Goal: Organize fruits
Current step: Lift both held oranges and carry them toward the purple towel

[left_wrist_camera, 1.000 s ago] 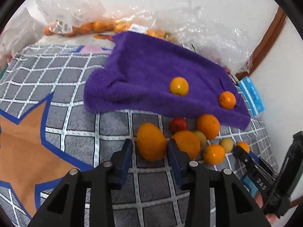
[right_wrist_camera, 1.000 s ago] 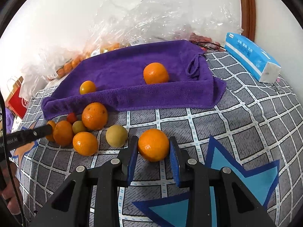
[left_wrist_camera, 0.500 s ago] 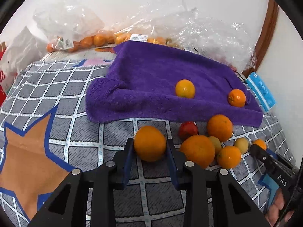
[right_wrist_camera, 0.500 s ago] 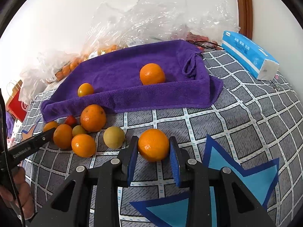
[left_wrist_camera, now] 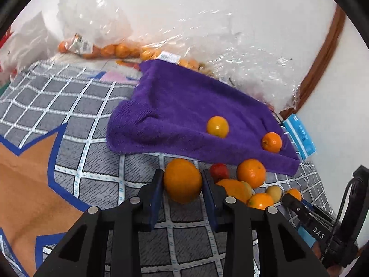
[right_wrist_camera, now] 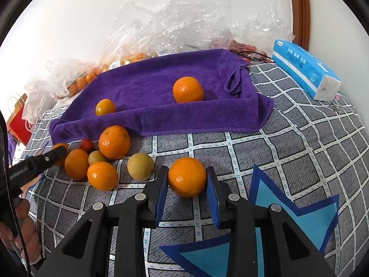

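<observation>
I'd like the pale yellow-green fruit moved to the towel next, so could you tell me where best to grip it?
Grip the pale yellow-green fruit across its widest middle, coming from the near side, angled down. It is round and sits alone on the quilt, with bare gaps on its left and right for the fingers, I'd judge.

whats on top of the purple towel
Two fruits sit on the purple towel: a large orange and a smaller yellow-orange fruit. Whatever lies beneath the towel is hidden.
</observation>
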